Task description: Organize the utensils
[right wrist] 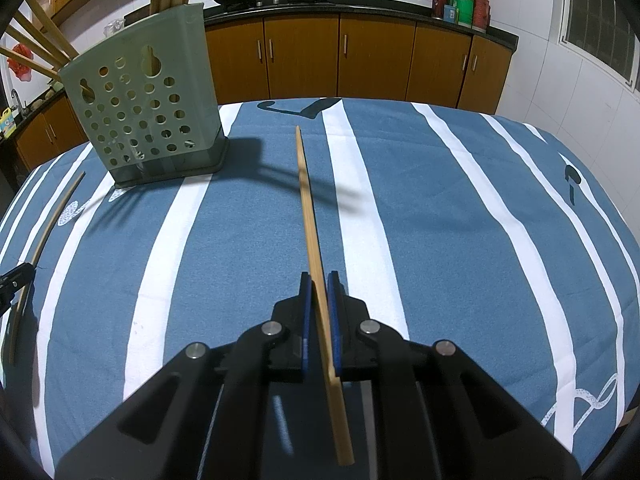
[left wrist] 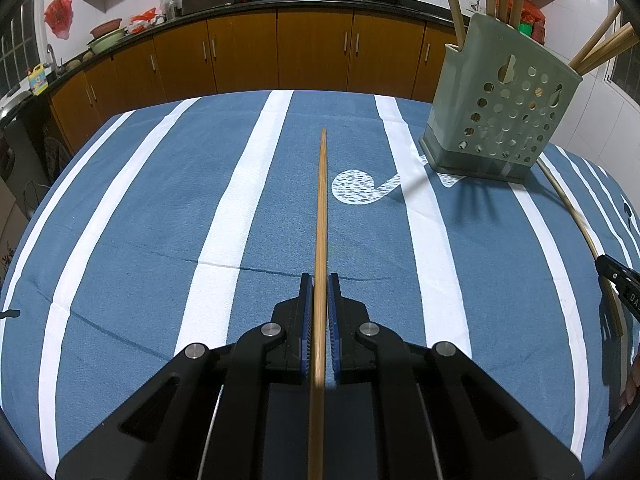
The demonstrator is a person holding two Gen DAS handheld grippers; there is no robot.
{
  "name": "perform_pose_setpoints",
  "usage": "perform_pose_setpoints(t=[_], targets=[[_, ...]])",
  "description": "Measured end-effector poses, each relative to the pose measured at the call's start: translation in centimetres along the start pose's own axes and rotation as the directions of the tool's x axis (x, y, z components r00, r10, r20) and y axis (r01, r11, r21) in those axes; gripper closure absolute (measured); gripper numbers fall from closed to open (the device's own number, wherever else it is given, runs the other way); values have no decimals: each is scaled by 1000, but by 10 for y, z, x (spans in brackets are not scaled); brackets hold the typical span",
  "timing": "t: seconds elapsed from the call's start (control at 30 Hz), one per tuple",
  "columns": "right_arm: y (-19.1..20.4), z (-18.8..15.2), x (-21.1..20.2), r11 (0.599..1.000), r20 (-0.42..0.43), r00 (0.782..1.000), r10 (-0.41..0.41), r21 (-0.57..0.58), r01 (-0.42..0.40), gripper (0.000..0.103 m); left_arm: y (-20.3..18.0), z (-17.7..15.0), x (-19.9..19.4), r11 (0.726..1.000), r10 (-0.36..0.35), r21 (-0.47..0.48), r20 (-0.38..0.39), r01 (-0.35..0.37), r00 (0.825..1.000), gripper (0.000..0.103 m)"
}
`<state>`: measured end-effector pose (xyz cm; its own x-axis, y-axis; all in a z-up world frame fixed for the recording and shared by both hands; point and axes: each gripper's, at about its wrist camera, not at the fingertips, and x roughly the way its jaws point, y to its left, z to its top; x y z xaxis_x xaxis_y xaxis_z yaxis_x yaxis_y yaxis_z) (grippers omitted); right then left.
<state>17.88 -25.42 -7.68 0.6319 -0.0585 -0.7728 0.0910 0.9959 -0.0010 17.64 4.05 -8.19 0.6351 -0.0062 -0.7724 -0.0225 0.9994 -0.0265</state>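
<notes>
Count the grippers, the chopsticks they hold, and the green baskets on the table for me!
Grippers: 2 (left gripper, right gripper)
Held chopsticks: 2 (left chopstick, right chopstick)
Green basket: 1
Total: 5

Bare striped tablecloth (left wrist: 140, 240) lies open ahead; only the green holder (left wrist: 500, 108) obstructs.
</notes>
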Motion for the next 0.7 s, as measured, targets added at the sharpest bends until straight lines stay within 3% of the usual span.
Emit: perform_pose_setpoints(t=[0.7], targets=[[-6,-7,-5,1000,1,1000,26,16,-26,94,0,-6,-5,999,25,29,-6,-25,1000,94]])
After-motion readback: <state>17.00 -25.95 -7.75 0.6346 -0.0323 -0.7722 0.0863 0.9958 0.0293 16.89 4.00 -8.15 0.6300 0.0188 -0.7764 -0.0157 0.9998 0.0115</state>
